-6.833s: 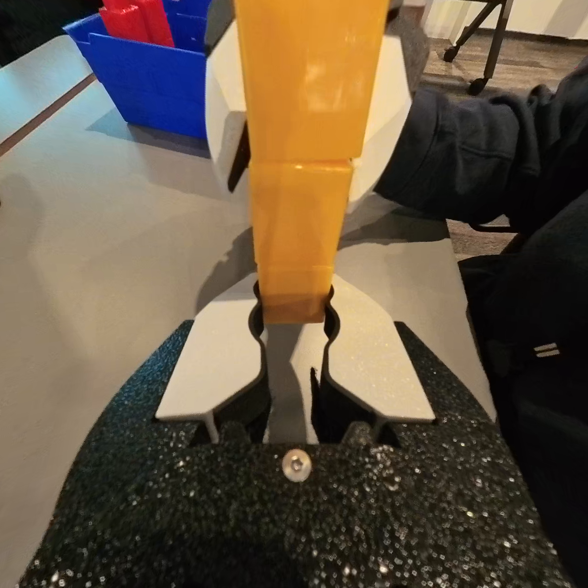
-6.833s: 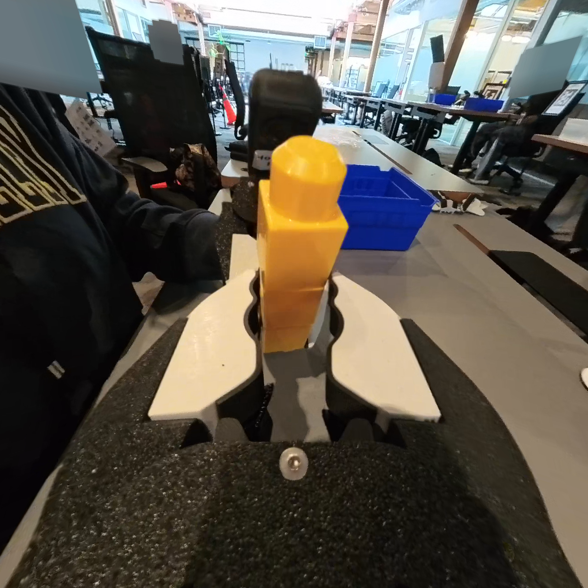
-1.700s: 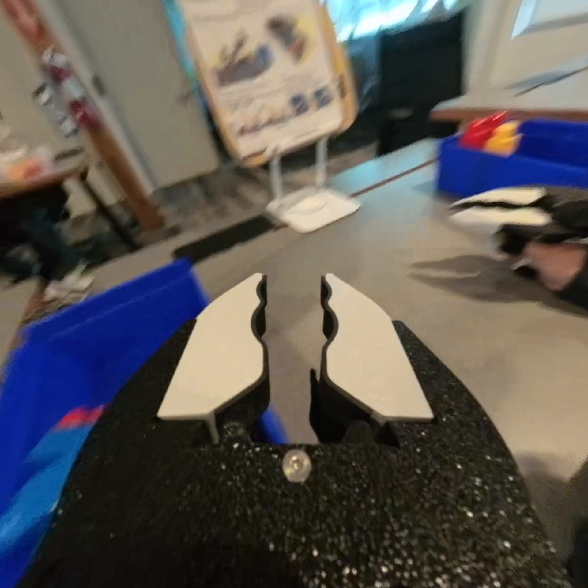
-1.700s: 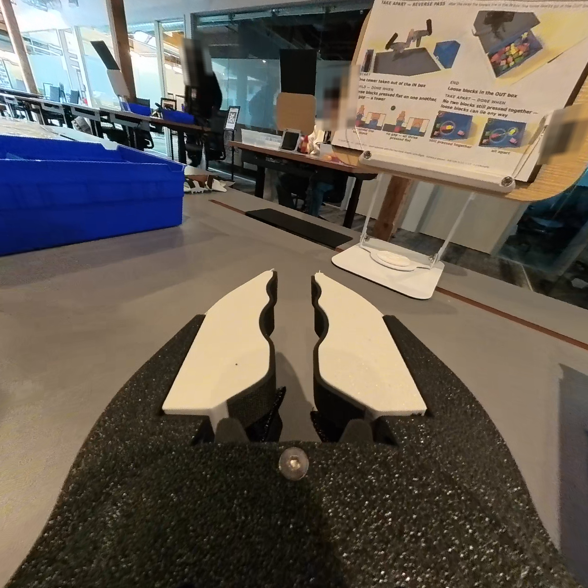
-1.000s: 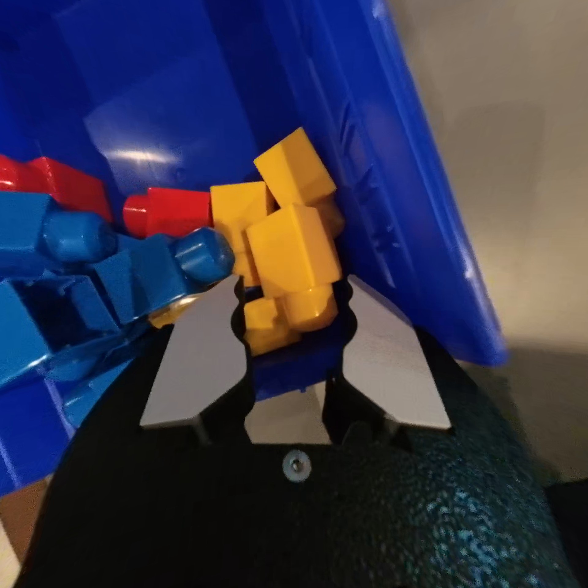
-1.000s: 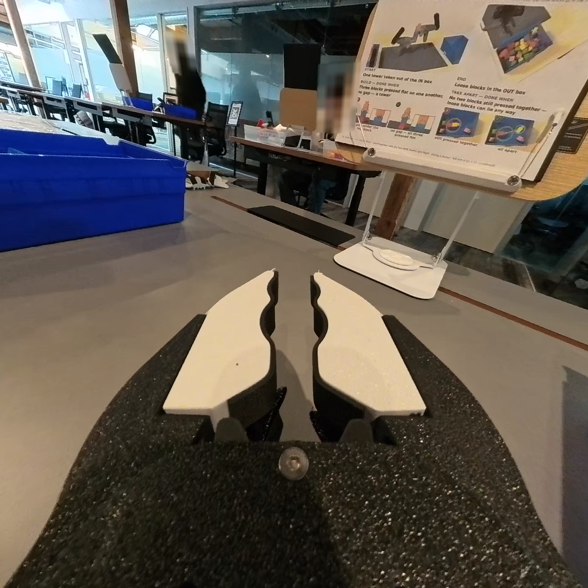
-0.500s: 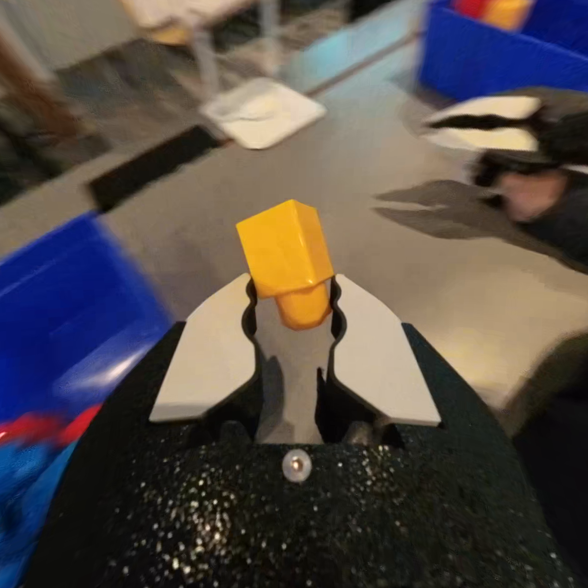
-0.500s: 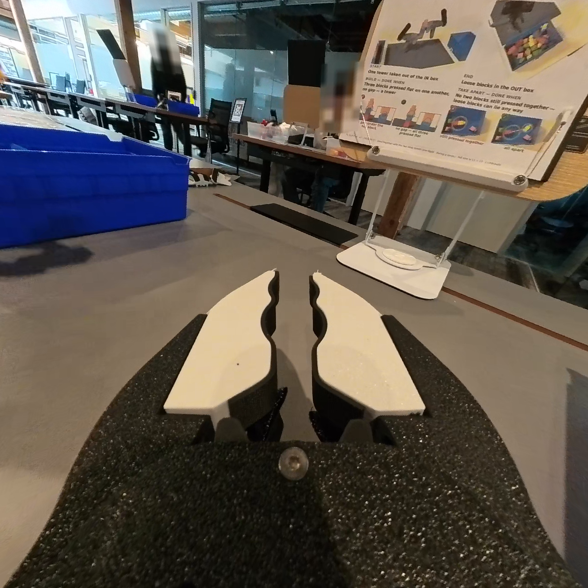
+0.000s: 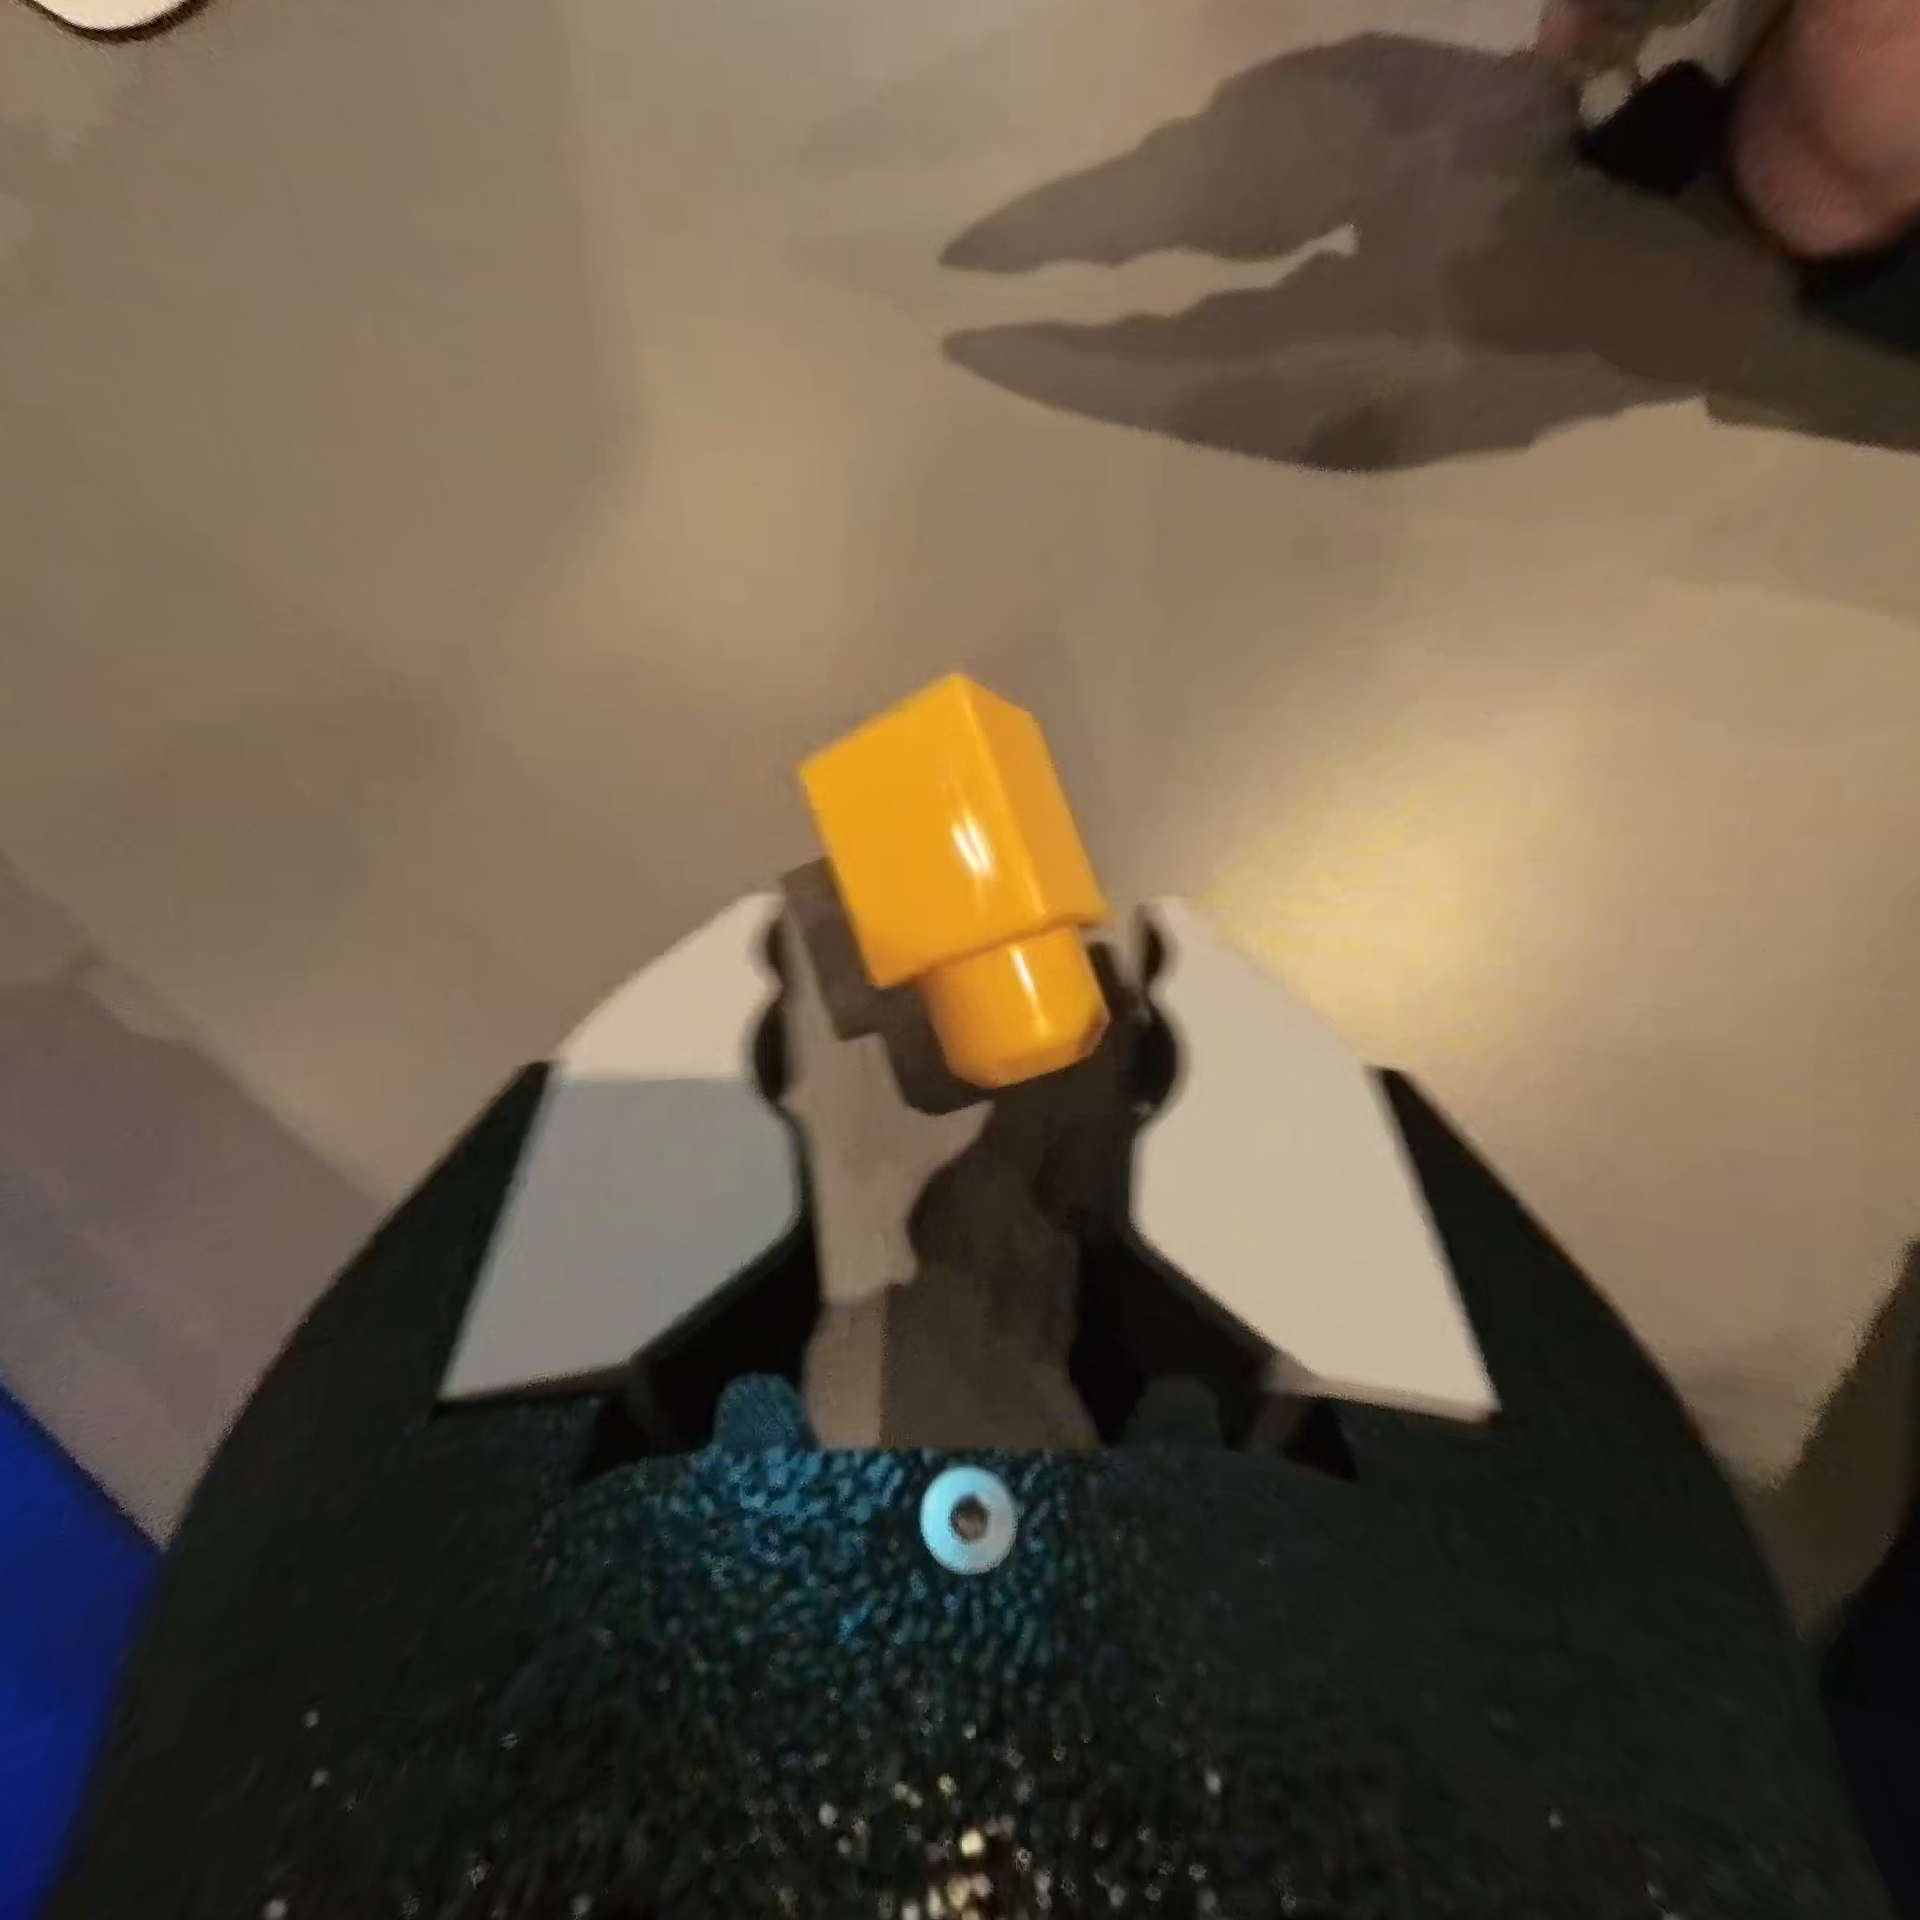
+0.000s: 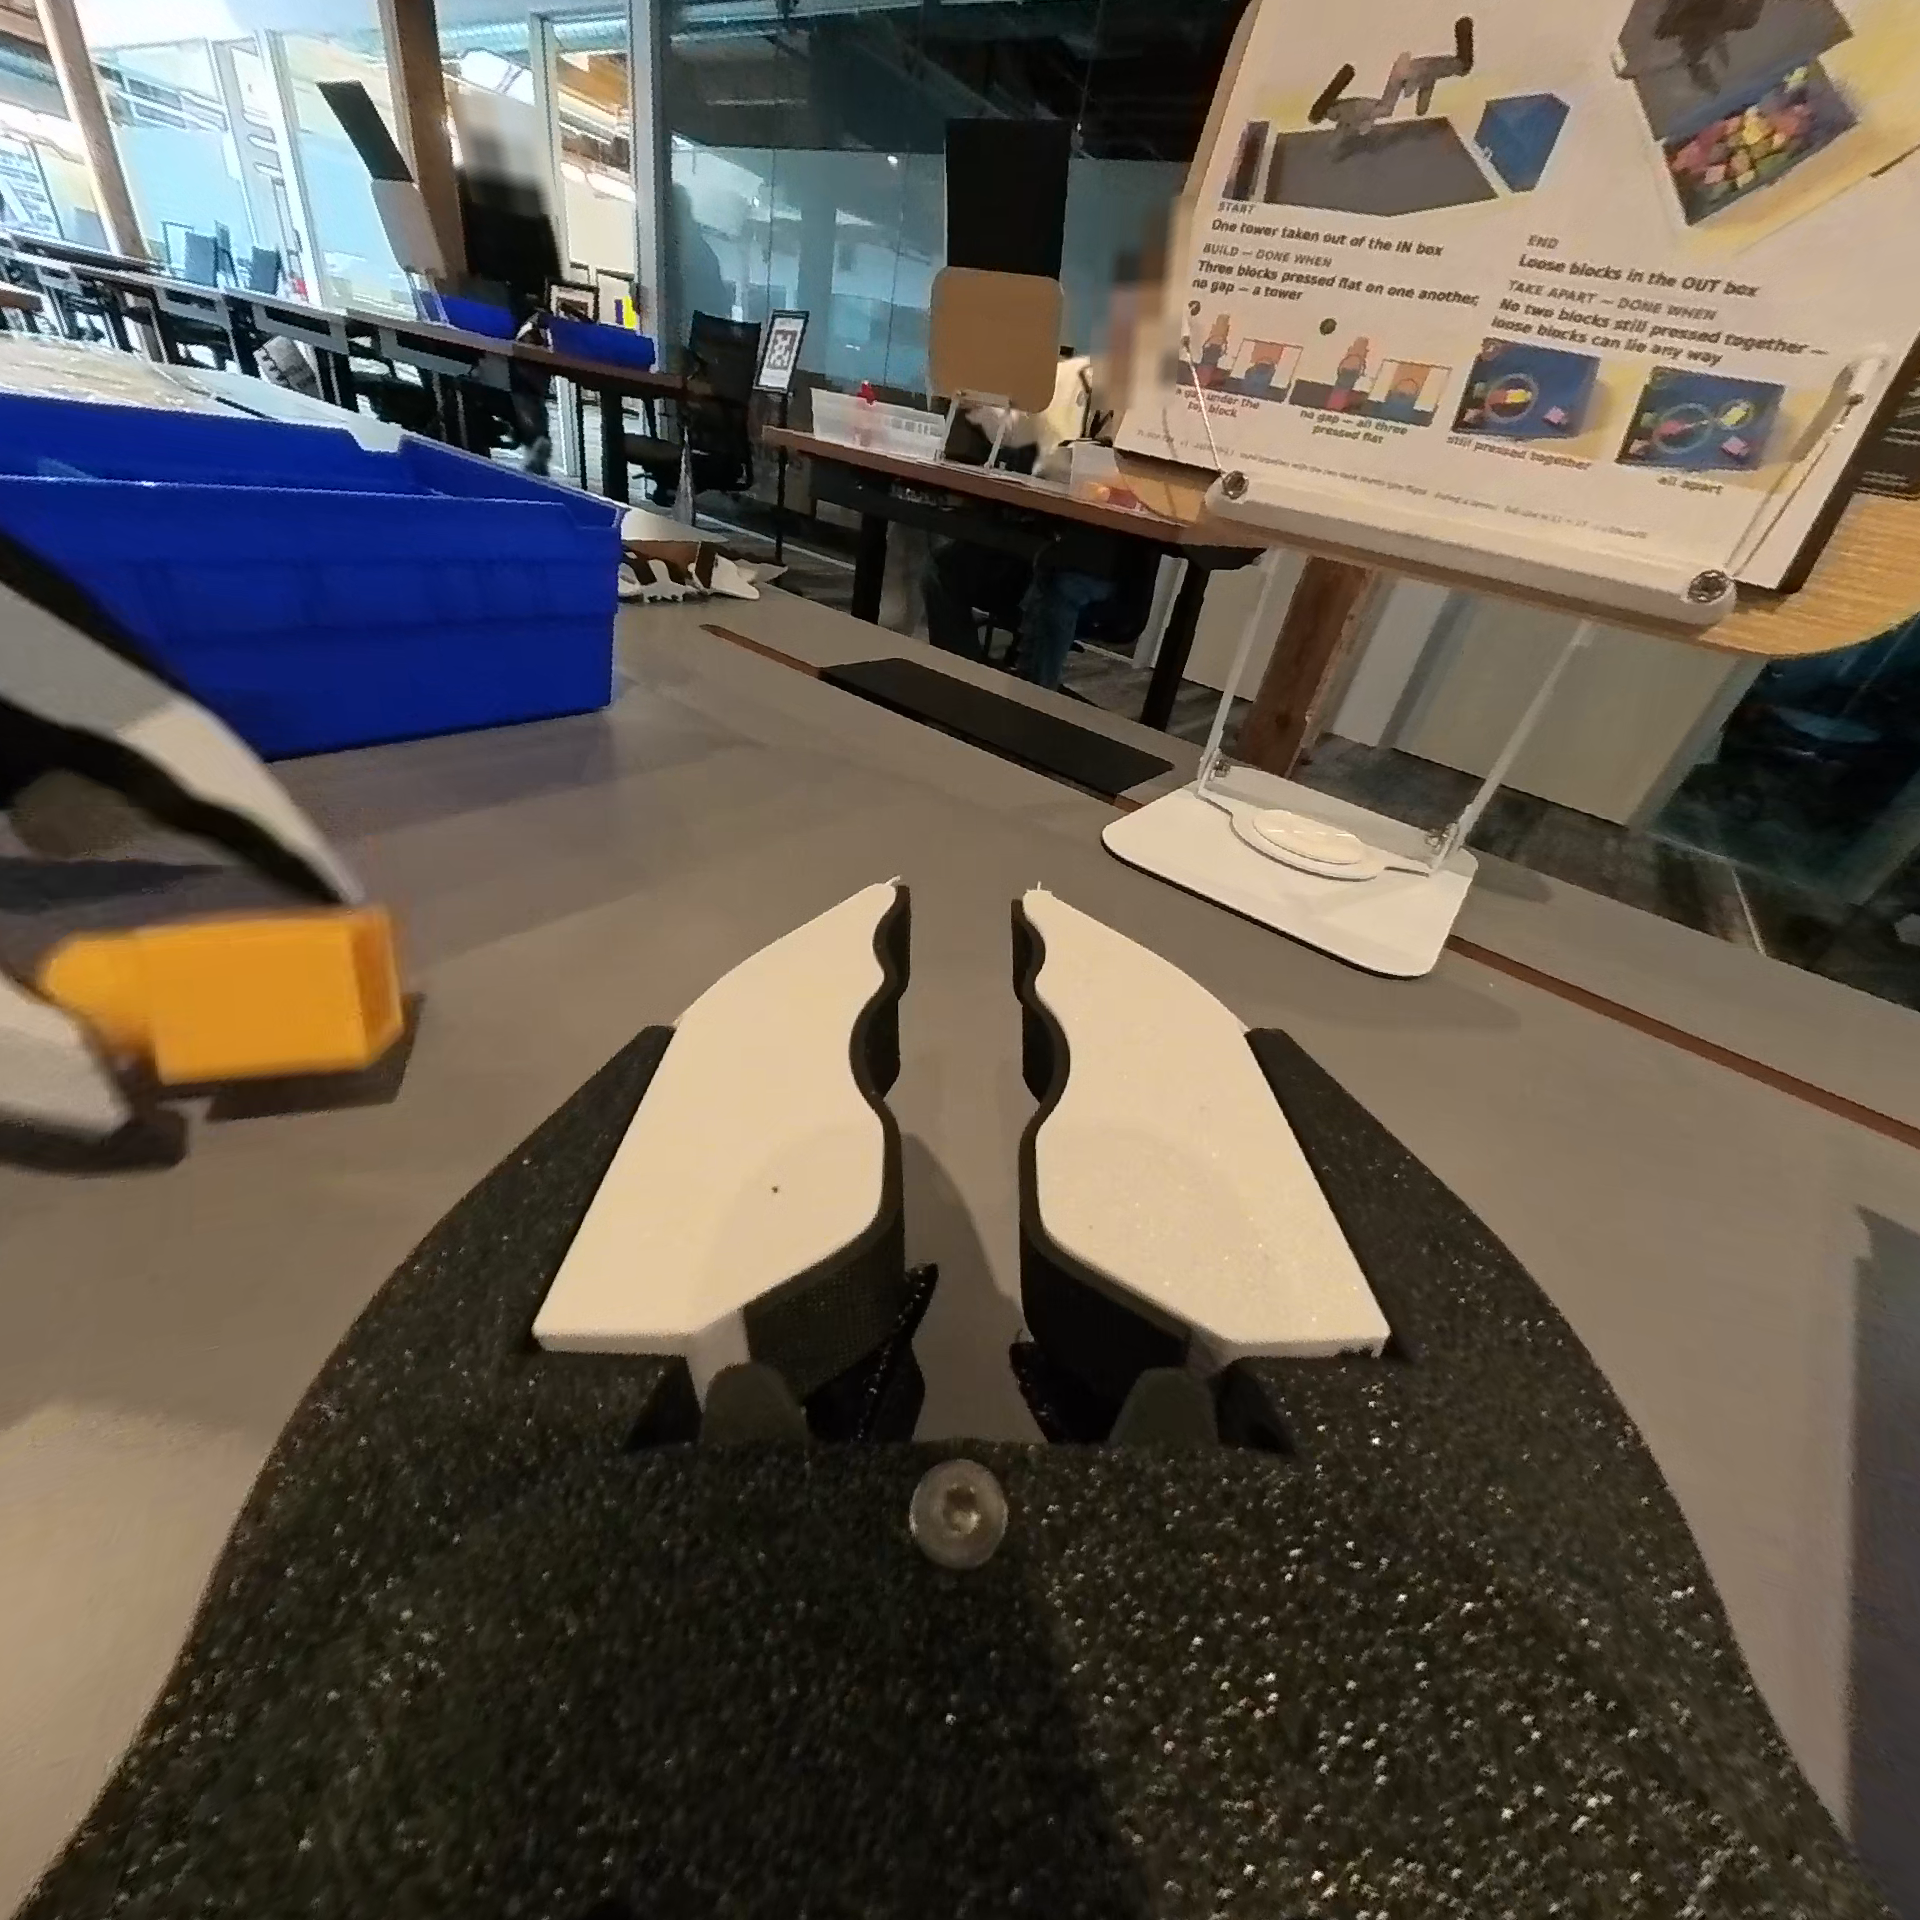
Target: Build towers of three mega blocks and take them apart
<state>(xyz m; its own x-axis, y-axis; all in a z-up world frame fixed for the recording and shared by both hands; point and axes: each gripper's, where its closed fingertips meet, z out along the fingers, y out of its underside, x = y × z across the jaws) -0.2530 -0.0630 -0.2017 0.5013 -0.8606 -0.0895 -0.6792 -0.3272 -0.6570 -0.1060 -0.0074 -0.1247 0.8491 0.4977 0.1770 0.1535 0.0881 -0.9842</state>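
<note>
Your left tongs (image 9: 956, 925) are spread wide and grip nothing. The yellow block (image 9: 940, 831) sits loose in the gap between their tips, with daylight on both sides of it. It lies on its side. Its round stud points back toward the tongs' body and a little to the right, and its square body points away. So its long axis runs roughly along the fingers, slightly skewed.

Your right tongs (image 10: 961, 904) are open only a narrow slot and hold nothing. From them, the block is off to the left, near but apart, about level with their tips, and its long axis runs across their line of reach. The left tongs are plainly the nearer pair, since the block is already between their fingers. To my eye, standing it stud-up calls for a turn, because the stud now points sideways.

The left wrist view is smeared, so you cannot tell whether the block rests on the grey bench (image 9: 416, 520) or hangs just above it. Its shadow sits tight under it. The hollow underside is turned away and unseen. In the right wrist view the left tongs are cut off by the frame edge. The blue bin (image 10: 312, 582) stands farther back on the left, and what it holds is hidden behind its wall. No other block shows.
</note>
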